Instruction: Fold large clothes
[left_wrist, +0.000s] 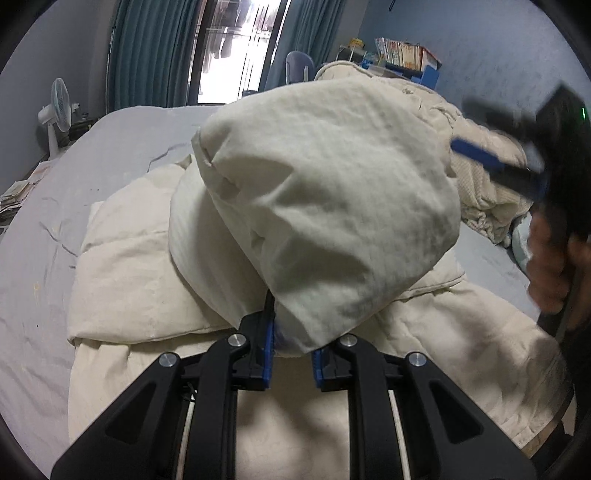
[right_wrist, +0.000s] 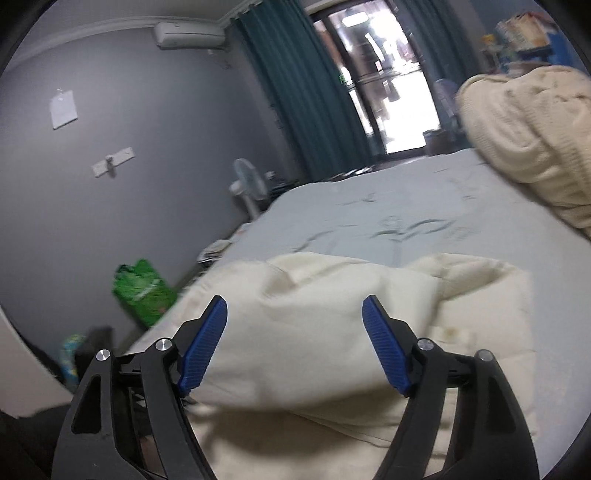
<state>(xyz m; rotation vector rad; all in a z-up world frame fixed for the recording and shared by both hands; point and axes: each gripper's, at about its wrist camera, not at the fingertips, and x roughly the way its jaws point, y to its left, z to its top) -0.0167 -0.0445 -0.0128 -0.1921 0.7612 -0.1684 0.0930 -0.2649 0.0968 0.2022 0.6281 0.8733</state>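
Your cream duvet (left_wrist: 155, 280) sprawls across the grey bed (left_wrist: 33, 236). Left claw (left_wrist: 291, 354), tilted down, is clenched on a bunched duvet corner; right claw (right_wrist: 295, 343) gapes wide above the fabric, gripping nothing. Fan (left_wrist: 59, 110) stands beyond.

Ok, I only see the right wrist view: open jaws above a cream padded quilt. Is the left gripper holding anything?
Observer: Yes. The left gripper is shut on a bunched fold of the cream padded quilt, which bulges up right in front of its camera.
Operator: Is the rest of it lifted too?
Observer: No. Below the raised fold, the rest lies flat on the pale grey bedsheet.
Operator: Can you see my right gripper from there?
Observer: Yes, blurred at the right edge of the left wrist view. The right gripper is held by a hand, with nothing visible between its fingers.
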